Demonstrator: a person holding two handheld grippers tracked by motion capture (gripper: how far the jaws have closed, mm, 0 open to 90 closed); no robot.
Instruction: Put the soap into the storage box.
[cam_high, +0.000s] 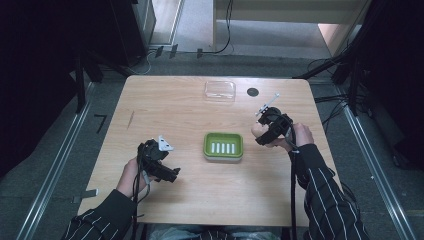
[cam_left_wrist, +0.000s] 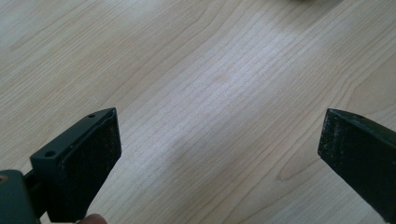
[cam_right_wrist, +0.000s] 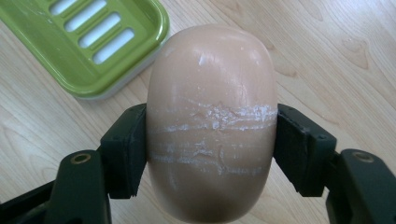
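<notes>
While the right gripper clamps the bar of soap just beside the green soap dish, the left gripper gapes empty, so placing it, probably there, remains.

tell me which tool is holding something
The right tool, clamped on the peach soap bar; the left tool is open over bare table.

Even overhead light brightens the table (dark surroundings); close views sharp, slightly glary.
</notes>
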